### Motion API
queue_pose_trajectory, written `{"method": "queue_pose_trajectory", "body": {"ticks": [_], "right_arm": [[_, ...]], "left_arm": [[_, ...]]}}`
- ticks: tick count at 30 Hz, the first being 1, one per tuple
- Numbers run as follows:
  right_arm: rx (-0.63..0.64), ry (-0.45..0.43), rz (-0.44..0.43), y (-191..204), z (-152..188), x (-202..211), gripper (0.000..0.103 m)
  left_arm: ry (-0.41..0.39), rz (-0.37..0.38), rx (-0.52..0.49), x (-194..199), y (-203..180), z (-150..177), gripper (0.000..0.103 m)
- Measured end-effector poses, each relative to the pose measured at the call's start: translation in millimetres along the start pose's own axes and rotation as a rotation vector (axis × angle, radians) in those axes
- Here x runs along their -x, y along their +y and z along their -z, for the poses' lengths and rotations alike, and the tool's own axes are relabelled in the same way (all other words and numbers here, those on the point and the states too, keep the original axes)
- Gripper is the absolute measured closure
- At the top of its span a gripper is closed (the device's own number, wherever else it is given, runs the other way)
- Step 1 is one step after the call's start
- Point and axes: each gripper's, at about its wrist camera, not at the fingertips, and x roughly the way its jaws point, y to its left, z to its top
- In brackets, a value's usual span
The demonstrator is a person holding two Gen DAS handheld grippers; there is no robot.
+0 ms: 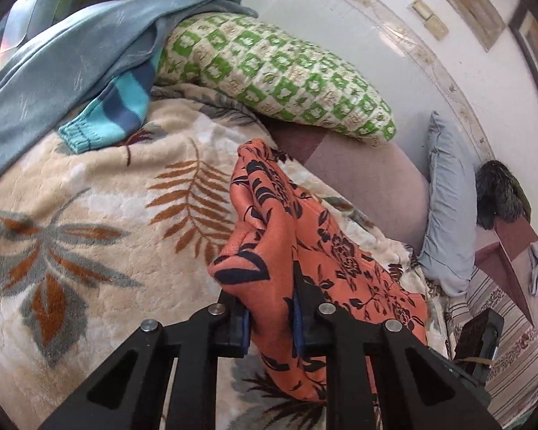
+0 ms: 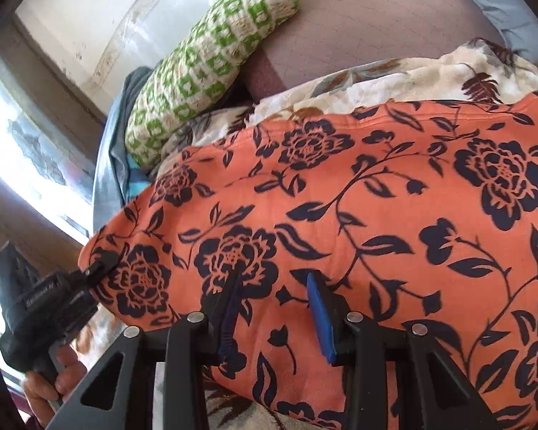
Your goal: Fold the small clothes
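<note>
left wrist view: left hand-held gripper (image 1: 270,326) nearly closed, blue pads clamped on a bunched fold of the orange floral garment (image 1: 269,236); cloth pulled up between the fingers, the rest trailing right and down onto the blanket
garment place: on the bed, over the cream leaf-print fleece blanket (image 1: 89,222)
around it: green-and-white patterned pillow (image 1: 276,71) at the wall side; grey-blue garment (image 1: 64,64) with a striped teal cuff (image 1: 107,118) at upper left, apart from the orange one; pale blue pillow (image 1: 448,208) at right
only here: right hand-held gripper body (image 1: 478,337) glimpsed at lower right edge, its jaws not visible; mauve bedsheet (image 1: 369,179); dark furry item (image 1: 498,193) far right

right wrist view: right hand-held gripper (image 2: 274,286) part open, fingers on either side of a stretch of the orange floral garment (image 2: 394,215); grip on it cannot be told
garment here: spread wide, fills most of the frame
only here: left hand-held gripper (image 2: 102,265) seen from the side, tips pinching the garment's left edge; person's hand (image 2: 50,376) on its handle; bright window (image 2: 21,136) at left
</note>
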Motion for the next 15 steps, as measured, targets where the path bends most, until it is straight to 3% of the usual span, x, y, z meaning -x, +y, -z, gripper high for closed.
{"method": "queue_pose_trajectory", "body": {"ticks": [3, 8, 15], "right_arm": [[-0.131, -0.049, -0.074, -29, -12, 25, 0.062], [-0.325, -0.176, -0.081, -91, -27, 71, 0.062], [-0.514, -0.358, -0.131, -171, -33, 148, 0.062]], "left_arm": [[-0.024, 0.032, -0.099, 12, -44, 3, 0.09], [-0.005, 0.093, -0.246, 9, -132, 19, 0.091], [0.161, 0.184, -0.42, -59, -248, 94, 0.091]]}}
